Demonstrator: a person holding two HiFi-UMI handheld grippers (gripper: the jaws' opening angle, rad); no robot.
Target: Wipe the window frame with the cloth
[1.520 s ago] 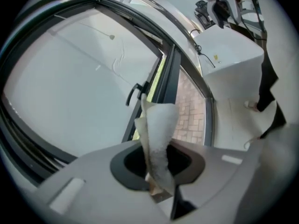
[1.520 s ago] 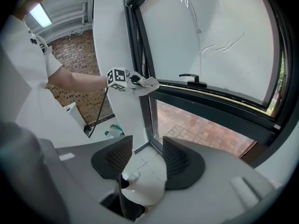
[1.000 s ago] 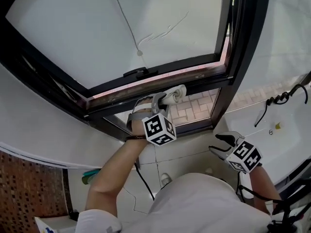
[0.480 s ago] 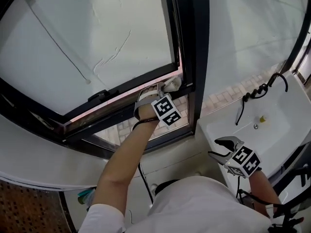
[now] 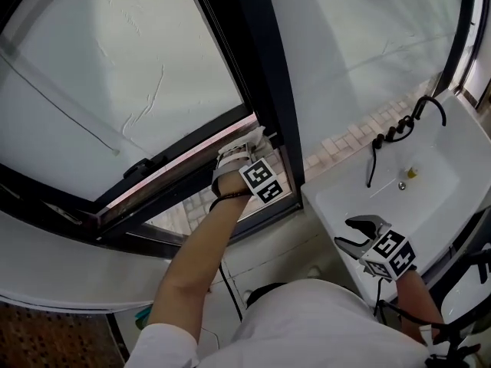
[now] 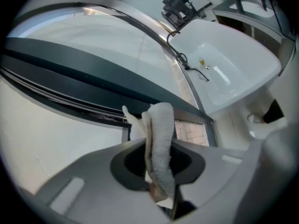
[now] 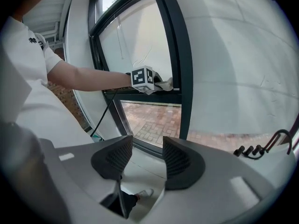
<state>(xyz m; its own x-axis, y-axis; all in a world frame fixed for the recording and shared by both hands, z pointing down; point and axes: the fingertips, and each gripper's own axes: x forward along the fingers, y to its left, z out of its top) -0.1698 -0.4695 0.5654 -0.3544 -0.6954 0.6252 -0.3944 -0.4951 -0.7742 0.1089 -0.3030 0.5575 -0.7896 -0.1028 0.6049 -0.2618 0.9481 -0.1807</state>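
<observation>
Over the last second the left gripper [image 5: 249,144] has slid rightward along the lower rail of the dark metal window frame [image 5: 262,60], from near the rail's middle to the corner where the rail meets the upright post. At the far left of the head view is the frosted white glass pane [image 5: 115,67] of the tilted sash, edged below by that rail. The left gripper's jaws are clamped on a folded white terry cloth [image 5: 256,136], which stands up between them in the left gripper view [image 6: 160,141] and sticks out past their tips. The cloth is pressed against the frame at the corner, just above the small lower pane through which reddish brick paving [image 7: 149,120] shows. The person's bare left forearm [image 5: 196,259] reaches up to the rail from the lower middle of the head view. Further right, past the post and a stretch of white wall, a white ceramic basin [image 5: 430,182] with a black faucet [image 5: 391,133] sits low by the wall. The right gripper [image 5: 345,232] hangs just in front of the basin's near edge, well apart from the window. Its jaws [image 7: 147,160] stand apart with nothing between them, pointed towards the frame and the left gripper.
</observation>
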